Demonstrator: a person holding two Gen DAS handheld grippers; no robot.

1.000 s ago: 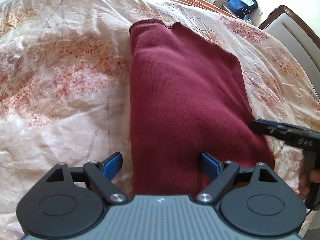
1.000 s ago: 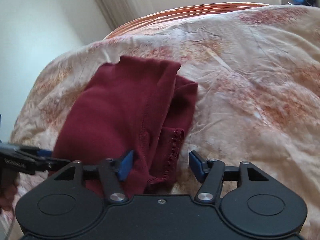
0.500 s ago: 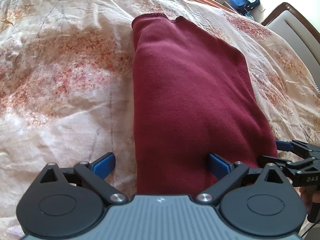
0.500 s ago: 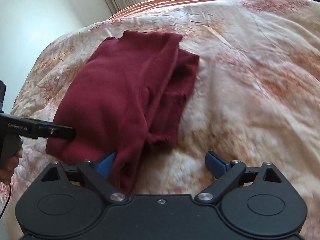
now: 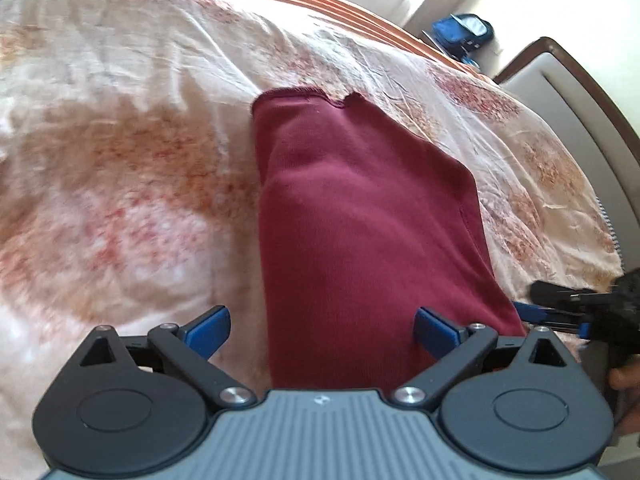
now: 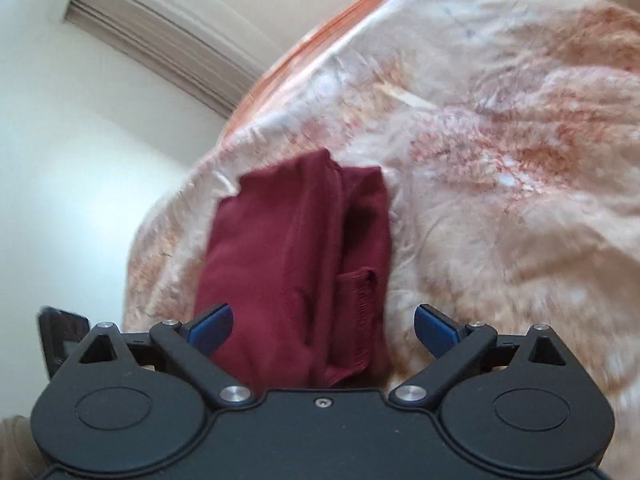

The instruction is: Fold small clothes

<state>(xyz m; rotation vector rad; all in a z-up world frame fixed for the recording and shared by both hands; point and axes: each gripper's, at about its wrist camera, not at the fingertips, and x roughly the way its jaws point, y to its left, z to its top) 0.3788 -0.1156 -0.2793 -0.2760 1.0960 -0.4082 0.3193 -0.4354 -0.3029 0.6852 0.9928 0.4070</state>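
Note:
A dark red garment (image 5: 360,232) lies folded into a long strip on the bed. It also shows in the right wrist view (image 6: 296,264), with a hemmed layer tucked along its right side. My left gripper (image 5: 320,326) is open and empty, its jaws spread over the garment's near end. My right gripper (image 6: 323,322) is open and empty over the garment's near end in its own view. The right gripper shows at the right edge of the left wrist view (image 5: 576,304), beside the garment's near right corner.
A cream bedspread (image 5: 120,184) with rust floral print covers the bed. A padded headboard (image 5: 580,116) stands at the right. A blue bag (image 5: 460,36) lies beyond the bed. A white wall and curtain (image 6: 160,40) are at the left.
Both grippers have pulled back from the garment and stayed open. The right gripper has tilted up and swung, so the garment sits centred between its jaws. The garment has not moved.

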